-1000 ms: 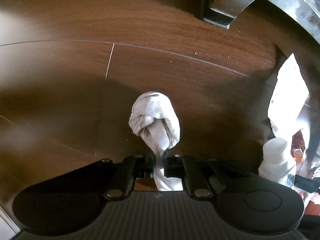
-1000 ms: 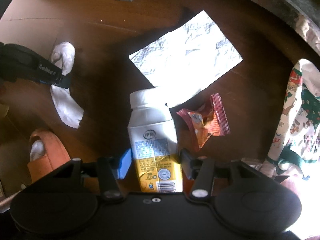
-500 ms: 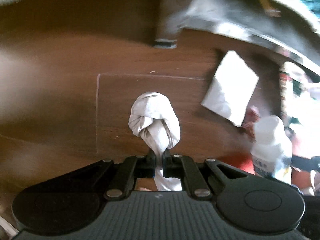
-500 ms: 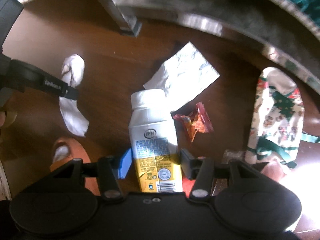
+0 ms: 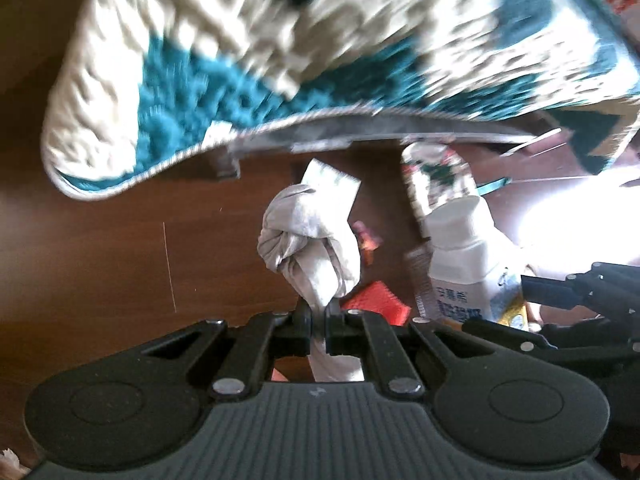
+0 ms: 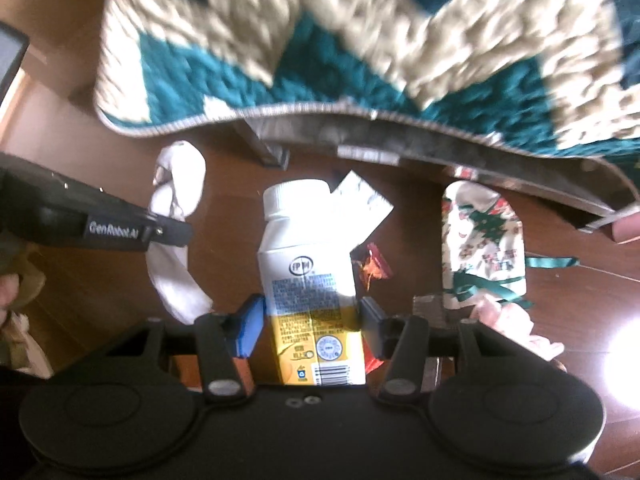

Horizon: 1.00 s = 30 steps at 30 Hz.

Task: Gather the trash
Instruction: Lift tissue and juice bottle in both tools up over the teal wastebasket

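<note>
My left gripper (image 5: 318, 312) is shut on a knotted white tissue (image 5: 308, 244) and holds it above the dark wood floor. The tissue also shows in the right wrist view (image 6: 172, 232), pinched by the left gripper (image 6: 168, 234). My right gripper (image 6: 310, 320) is shut on a white and yellow milk carton (image 6: 310, 276) with a white cap. The carton also shows in the left wrist view (image 5: 460, 264). On the floor lie a white sheet of paper (image 6: 362, 204), a red snack wrapper (image 6: 372, 268) and a red packet (image 5: 378, 298).
A teal and cream blanket (image 6: 360, 48) hangs over a low metal frame (image 6: 400, 136) ahead, with a leg (image 6: 268, 148) on the floor. A Christmas-print bag (image 6: 482, 248) with green ribbon lies at the right, next to pink scraps (image 6: 516, 324).
Both grippers have risen and tilted up with their loads. The floor trash looks smaller and farther, and the blanket-covered frame has come into view at the top.
</note>
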Motion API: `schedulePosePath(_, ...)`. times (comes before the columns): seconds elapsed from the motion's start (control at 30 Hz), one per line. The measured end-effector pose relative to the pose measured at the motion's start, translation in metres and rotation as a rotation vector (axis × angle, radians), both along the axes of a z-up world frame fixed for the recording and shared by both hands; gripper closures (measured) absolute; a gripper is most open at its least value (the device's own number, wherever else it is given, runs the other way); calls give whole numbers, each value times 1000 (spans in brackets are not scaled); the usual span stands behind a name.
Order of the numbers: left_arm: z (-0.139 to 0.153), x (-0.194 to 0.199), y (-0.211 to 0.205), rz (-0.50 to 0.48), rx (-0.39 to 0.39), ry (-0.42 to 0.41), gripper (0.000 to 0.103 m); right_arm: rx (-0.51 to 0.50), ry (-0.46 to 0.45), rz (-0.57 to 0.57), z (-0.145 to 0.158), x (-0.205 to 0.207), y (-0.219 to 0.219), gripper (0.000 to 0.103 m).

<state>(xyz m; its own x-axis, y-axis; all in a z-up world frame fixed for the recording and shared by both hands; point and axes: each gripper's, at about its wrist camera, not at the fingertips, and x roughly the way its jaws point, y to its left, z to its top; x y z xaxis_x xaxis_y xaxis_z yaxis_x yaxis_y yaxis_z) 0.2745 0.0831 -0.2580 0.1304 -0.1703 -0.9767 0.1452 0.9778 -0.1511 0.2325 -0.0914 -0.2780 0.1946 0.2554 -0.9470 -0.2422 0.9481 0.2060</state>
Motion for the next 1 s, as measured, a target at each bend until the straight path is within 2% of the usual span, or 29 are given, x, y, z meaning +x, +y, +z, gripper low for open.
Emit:
schedulePosePath(0.23,93,-38,-22,12,-15,-171,97,75,-135,-42,89,-40,-24,52)
schedulePosePath(0.47,161,-71,-34,27,-19,-341,97,134,-289,-80,160,-78,-46,52)
schedulePosePath(0.6,209,-83,-38,42,-39,-429,97,165,-388,-101,201,-87,-60,53)
schedulePosePath(0.77,262,-83,-43,81,-69,-544,97,183,-528,-107,252,-91,-74,53)
schedulePosePath(1.0,338,-65,-43,122,-99,-704,97,234,-688,-133,319,-74,-79,54)
